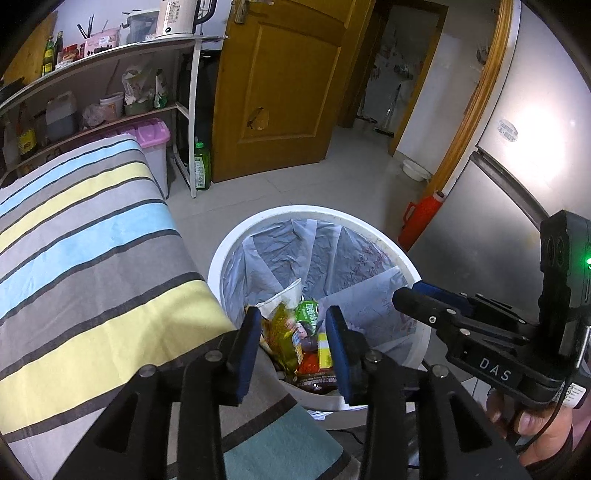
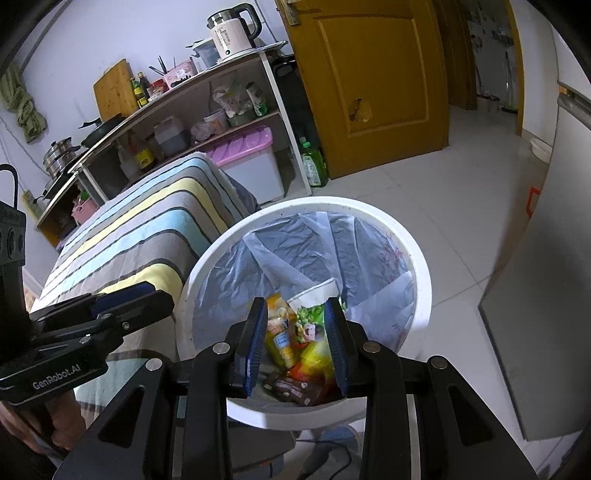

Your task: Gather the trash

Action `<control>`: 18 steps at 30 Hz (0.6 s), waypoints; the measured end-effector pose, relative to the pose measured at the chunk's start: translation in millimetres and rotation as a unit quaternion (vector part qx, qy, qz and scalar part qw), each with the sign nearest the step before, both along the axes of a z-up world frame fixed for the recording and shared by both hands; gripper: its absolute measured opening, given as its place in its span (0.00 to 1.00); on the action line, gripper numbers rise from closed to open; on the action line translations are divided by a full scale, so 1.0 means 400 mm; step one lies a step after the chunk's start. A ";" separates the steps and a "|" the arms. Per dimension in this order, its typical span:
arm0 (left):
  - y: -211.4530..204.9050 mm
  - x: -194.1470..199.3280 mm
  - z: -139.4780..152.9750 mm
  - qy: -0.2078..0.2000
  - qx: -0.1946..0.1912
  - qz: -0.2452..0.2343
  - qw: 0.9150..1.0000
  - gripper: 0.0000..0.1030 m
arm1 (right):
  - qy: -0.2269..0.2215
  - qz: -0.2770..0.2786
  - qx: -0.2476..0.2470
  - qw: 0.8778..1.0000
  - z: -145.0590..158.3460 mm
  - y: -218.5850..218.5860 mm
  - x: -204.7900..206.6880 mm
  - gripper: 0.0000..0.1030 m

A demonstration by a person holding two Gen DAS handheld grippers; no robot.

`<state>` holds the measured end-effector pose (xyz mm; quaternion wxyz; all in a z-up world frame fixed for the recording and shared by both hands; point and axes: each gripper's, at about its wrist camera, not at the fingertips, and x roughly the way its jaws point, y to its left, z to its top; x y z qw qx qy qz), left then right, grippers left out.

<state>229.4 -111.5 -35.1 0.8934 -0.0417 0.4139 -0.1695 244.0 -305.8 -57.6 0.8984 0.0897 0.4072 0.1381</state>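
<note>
Striped cloth (image 1: 92, 236): far left, blue, yellow and grey bands, draped over a desk; edge just beside the bin.
Shelf unit (image 2: 192, 122): far behind the desk; kettle (image 2: 231, 31) on top, bottles, jars and a pink-lidded box (image 2: 247, 147) on the lower levels.
Green bottle (image 2: 313, 162): upright on the floor between shelf unit and door.
Left tongs (image 1: 293, 332): released, blue pads apart, nothing pressed between them; poised over the near left rim of the bin, tilted downward.
Bin (image 1: 221, 258): white, round, on the tiled floor just right of the desk; lined with a pale translucent bag (image 1: 321, 254).
Trash (image 1: 295, 332): at the bottom of the bin, toward its near side; yellow, green, red and brown wrappers (image 2: 291, 343) heaped together, a white paper piece leaning among them.
Right tongs (image 2: 297, 336): released, pads parted with only air between them; above the near rim of the bin, wrappers visible through the gap well below.
Right tongs seen from the left camera (image 1: 413, 295): fingers reaching over the right rim of the bin, a hand (image 1: 535, 424) gripping the handle beneath.
Door (image 1: 280, 85): brown wood, far centre, small damaged patch on its panel.
Red flask (image 1: 419, 221): on the floor, far right of the bin, beside the fridge.
Fridge (image 1: 517, 147): silver, along the right side.
</note>
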 end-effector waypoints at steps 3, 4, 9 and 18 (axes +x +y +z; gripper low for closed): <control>0.009 -0.007 0.010 -0.005 -0.002 0.004 1.000 0.37 | -0.007 0.000 -0.001 1.000 0.013 0.002 -0.008 0.42; 0.012 -0.012 0.015 -0.008 -0.003 0.004 1.000 0.37 | -0.009 0.000 -0.001 1.000 0.018 0.002 -0.012 0.42; 0.024 -0.043 0.037 -0.022 -0.007 0.005 1.000 0.37 | -0.031 0.001 -0.004 0.999 0.061 0.013 -0.052 0.43; 0.054 -0.132 0.090 -0.057 -0.014 0.007 0.998 0.40 | -0.065 0.016 -0.012 0.998 0.131 0.060 -0.149 0.43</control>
